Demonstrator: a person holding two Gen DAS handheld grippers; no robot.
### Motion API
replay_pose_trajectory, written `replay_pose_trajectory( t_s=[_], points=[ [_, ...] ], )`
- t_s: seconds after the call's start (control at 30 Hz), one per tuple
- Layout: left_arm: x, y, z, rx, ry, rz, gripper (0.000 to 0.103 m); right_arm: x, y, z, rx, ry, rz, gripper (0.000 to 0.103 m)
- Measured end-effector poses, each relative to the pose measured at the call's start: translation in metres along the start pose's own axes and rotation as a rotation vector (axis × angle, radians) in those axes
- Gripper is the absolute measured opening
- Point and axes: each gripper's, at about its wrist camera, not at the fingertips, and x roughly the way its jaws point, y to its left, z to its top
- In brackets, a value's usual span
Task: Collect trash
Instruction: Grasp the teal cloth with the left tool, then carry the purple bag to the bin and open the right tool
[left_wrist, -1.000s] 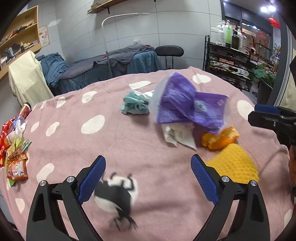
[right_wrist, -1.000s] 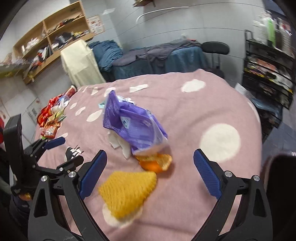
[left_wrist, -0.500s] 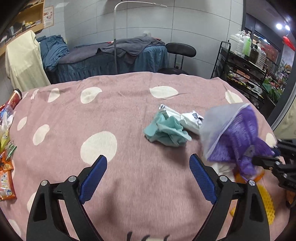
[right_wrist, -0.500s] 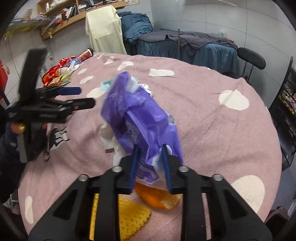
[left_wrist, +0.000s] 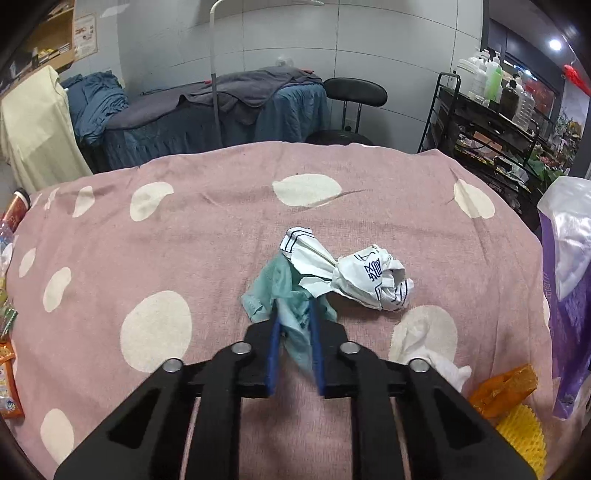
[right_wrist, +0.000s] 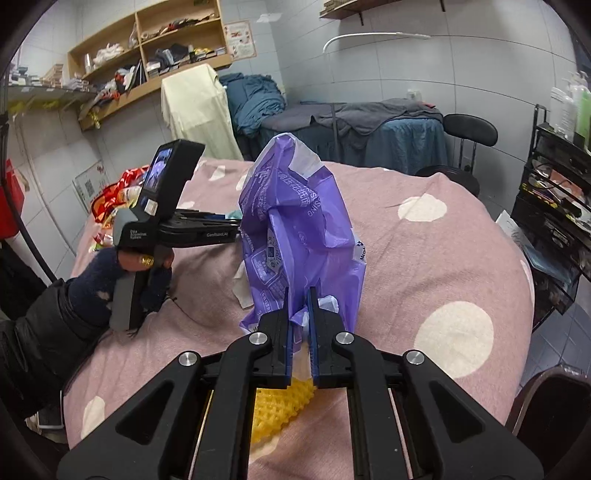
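My left gripper (left_wrist: 294, 312) points down at a crumpled teal wad (left_wrist: 273, 284) in the middle of the pink spotted tablecloth (left_wrist: 184, 240). Its jaws are closing, and the blue pads press on the wad's near end. A crumpled white wrapper with dark print (left_wrist: 369, 277) lies against the wad's far right side. My right gripper (right_wrist: 299, 295) is shut on the lower edge of a purple plastic bag (right_wrist: 295, 221), which stands up above the cloth. In the left wrist view the bag (left_wrist: 569, 295) hangs at the right edge.
A white tissue (left_wrist: 443, 365), orange peel (left_wrist: 506, 384) and yellow foam net (left_wrist: 521, 435) lie at the near right. Snack packets (left_wrist: 7, 362) line the table's left edge. A gloved hand (right_wrist: 110, 280) holds the left tool. A black stool (right_wrist: 469, 129) and rack (right_wrist: 554, 177) stand beyond.
The left gripper moved across the table to the teal wad and closed on it. The right gripper closed on the purple bag and lifted it upright.
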Motion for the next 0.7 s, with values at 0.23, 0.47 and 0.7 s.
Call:
replay_pose_trajectory(
  t_s=[0.23, 0.47, 0.7],
  points=[
    [-0.050, 0.002, -0.023, -0.042, -0.073, -0.005, 0.012, -0.027, -0.009, -0.012, 0.082, -0.047, -0.001, 0.008],
    [-0.108, -0.004, -0.051, -0.079, -0.155, -0.034, 0.012, -0.060, -0.008, -0.022, 0.110, -0.101, -0.002, 0.008],
    [-0.135, -0.035, -0.067, -0.063, -0.184, -0.103, 0.012, -0.092, -0.013, -0.035, 0.129, -0.138, -0.035, 0.008]
  ],
)
